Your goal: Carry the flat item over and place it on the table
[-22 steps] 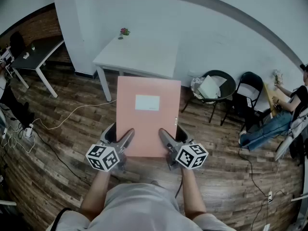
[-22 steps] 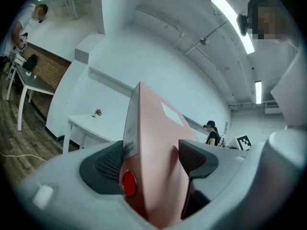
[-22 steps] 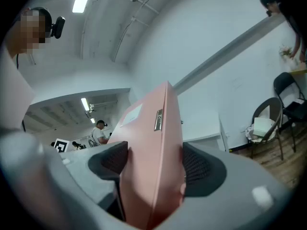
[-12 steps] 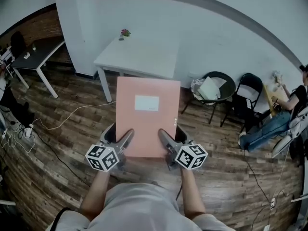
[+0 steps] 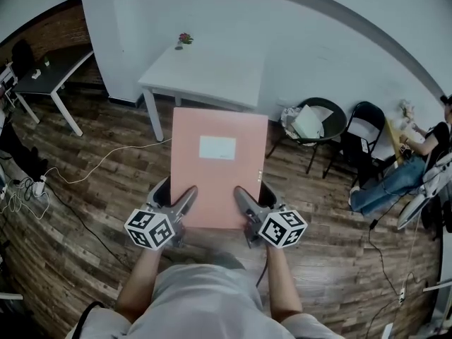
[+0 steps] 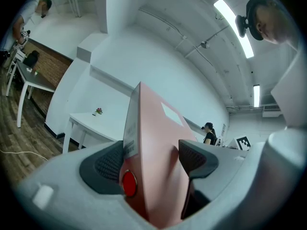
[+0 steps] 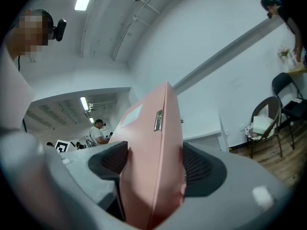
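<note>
The left gripper (image 5: 173,198) and the right gripper (image 5: 251,200) each clamp the near edge of a salmon-pink flat cardboard folder (image 5: 219,189). The jaws are spread wide because the folder is thick. In the left gripper view the ribbed pads (image 6: 109,166) press on both of its faces, and the right gripper view shows the same grip (image 7: 156,164). The two grips sit side by side, probably so that the folder stays level and does not twist while carried. It hangs in the air before the person, above the brown plank floor (image 5: 106,182), its far edge pointing at the white rectangular table (image 5: 205,73). It has not yet been set down there.

Counted: two grippers, one folder with one white label (image 5: 217,148), one white table bearing one small potted flower (image 5: 185,39). To the right are two black folding chairs (image 5: 364,129), far left one dark desk (image 5: 53,66), and far right one seated person (image 5: 417,164).
</note>
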A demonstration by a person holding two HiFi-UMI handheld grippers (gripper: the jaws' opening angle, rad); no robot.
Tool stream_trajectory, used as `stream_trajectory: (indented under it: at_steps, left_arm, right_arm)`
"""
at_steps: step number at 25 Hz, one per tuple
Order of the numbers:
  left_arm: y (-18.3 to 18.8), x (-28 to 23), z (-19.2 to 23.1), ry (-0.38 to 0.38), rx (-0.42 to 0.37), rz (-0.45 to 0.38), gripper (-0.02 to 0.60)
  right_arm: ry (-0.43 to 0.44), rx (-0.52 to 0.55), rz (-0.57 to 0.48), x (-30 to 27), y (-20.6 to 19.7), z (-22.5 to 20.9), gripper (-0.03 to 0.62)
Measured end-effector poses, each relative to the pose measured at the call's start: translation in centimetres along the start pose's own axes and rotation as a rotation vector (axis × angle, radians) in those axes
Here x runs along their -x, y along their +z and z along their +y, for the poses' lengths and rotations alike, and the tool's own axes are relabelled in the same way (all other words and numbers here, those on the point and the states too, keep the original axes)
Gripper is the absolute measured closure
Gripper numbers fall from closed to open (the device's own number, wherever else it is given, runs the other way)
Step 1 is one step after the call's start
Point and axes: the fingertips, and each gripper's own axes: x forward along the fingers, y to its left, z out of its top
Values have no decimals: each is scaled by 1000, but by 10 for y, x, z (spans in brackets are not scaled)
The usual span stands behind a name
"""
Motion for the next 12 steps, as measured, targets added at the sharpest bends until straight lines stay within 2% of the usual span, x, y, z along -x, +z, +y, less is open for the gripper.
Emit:
stream_trajectory:
  at_steps: [5, 12]
  left_arm:
    - [-6, 4, 11, -12, 20, 16, 232]
    - [-1, -15, 29, -5, 24, 8, 232]
  right_arm:
    - [-22, -6, 12, -4, -11, 3, 240]
    - [-15, -1, 14, -29, -6, -9, 241]
